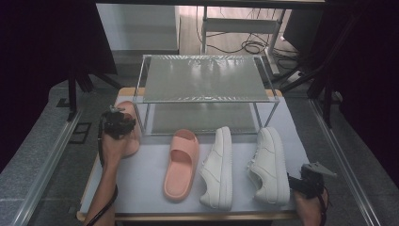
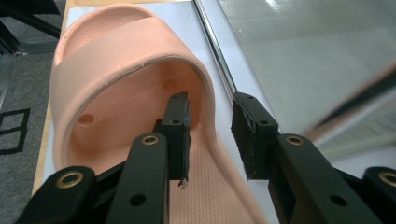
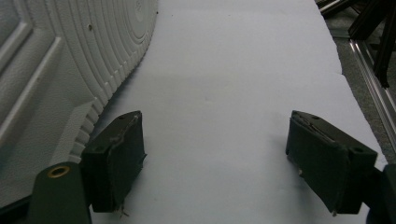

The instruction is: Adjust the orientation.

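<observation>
Left claw (image 2: pixel 211 135): at the counter's (image 1: pixel 150 179) far left corner, jaws partly apart, astride the side wall of a pink slide sandal (image 2: pixel 116 70); one jaw inside the footbed under the strap, the other outside the wall; whether the pads press the wall cannot be told.

Pink slide sandal: lies at the left edge of the white cover, just beside the left leg of a two-tier metal shoe rack (image 1: pixel 202 80).

Second pink slide sandal (image 1: pixel 181 165): mid-counter, in front of the rack.

White sneakers, pair: one (image 1: pixel 217 169) just right of that sandal, the other (image 1: pixel 270 167) farther right. No readable brand or writing.

Right claw (image 3: pixel 215 163): near the counter's right front corner, jaws wide apart and empty, beside the right sneaker's ribbed sole.
</observation>
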### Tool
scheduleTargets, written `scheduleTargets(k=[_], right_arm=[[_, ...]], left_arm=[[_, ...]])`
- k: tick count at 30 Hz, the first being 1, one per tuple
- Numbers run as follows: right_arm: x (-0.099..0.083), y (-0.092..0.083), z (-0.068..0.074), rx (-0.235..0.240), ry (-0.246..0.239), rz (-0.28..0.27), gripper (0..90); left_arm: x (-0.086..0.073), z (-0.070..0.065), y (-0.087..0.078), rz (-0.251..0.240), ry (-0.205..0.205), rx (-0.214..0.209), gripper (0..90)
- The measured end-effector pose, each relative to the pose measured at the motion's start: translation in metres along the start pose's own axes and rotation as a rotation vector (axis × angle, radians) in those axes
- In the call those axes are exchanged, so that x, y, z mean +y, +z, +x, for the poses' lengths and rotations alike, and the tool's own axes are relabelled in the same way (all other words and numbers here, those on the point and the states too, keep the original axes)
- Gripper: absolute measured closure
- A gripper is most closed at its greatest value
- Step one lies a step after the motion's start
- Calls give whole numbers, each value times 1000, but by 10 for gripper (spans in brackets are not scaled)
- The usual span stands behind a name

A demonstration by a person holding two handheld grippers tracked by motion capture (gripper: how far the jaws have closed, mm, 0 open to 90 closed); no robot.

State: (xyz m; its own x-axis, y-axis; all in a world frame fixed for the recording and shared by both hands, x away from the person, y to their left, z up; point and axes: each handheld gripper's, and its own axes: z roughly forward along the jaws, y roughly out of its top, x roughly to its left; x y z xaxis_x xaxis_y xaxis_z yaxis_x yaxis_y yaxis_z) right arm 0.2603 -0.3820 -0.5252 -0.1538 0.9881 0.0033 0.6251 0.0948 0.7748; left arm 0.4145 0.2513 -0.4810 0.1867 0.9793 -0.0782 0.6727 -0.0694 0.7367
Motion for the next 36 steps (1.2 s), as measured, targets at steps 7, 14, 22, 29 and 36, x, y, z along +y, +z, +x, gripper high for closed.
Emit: scheduleTargets(k=[7, 14, 22, 29, 36], right_arm=[[0, 0, 0, 0, 1, -3, 196], [0, 0, 0, 0, 0, -1, 196], [0, 0, 0, -1, 0, -1, 196], [0, 0, 0, 0, 1, -2, 196], [0, 0, 0, -1, 0, -1, 196]], left_arm=[[6, 0, 12, 15, -3, 26, 678], [9, 1, 19, 28, -19, 33, 755], [7, 7, 10, 9, -48, 27, 825], [4, 17, -5, -17, -61, 22, 849], [0, 22, -19, -27, -29, 24, 852]])
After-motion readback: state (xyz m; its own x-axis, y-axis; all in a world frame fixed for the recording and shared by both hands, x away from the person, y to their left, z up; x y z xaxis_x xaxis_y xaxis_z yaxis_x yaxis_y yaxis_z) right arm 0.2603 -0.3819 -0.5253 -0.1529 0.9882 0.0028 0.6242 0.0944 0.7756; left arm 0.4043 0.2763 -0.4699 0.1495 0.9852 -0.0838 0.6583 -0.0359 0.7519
